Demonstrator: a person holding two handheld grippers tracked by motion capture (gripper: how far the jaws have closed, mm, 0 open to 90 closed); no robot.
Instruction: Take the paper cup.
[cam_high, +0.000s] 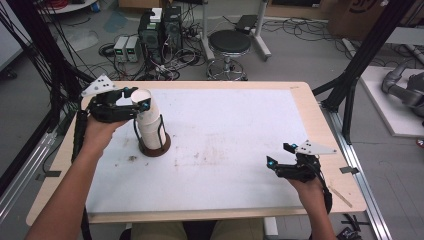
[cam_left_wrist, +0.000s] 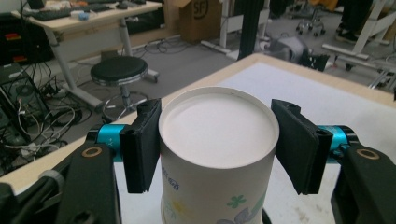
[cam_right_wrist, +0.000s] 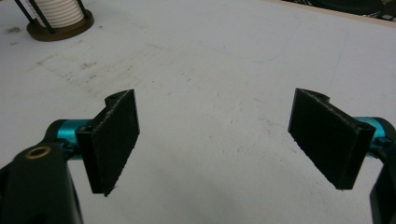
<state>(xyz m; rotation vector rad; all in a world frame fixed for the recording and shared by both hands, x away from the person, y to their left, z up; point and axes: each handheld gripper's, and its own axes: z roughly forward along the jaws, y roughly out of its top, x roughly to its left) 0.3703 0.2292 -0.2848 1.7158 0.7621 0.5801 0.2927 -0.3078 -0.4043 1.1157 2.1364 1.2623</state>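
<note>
Cup stack (cam_high: 149, 120) top between left tongs (cam_left_wrist: 217, 144), touching unclear; right tongs (cam_right_wrist: 229, 140) released.

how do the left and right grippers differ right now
The left gripper has its jaws on either side of the top paper cup of the stack; the right gripper has nothing between its jaws. The left gripper is raised at cup-top height at the table's far left; the right gripper sits low over the white mat at the near right. Both have black jaws spread apart.
</note>
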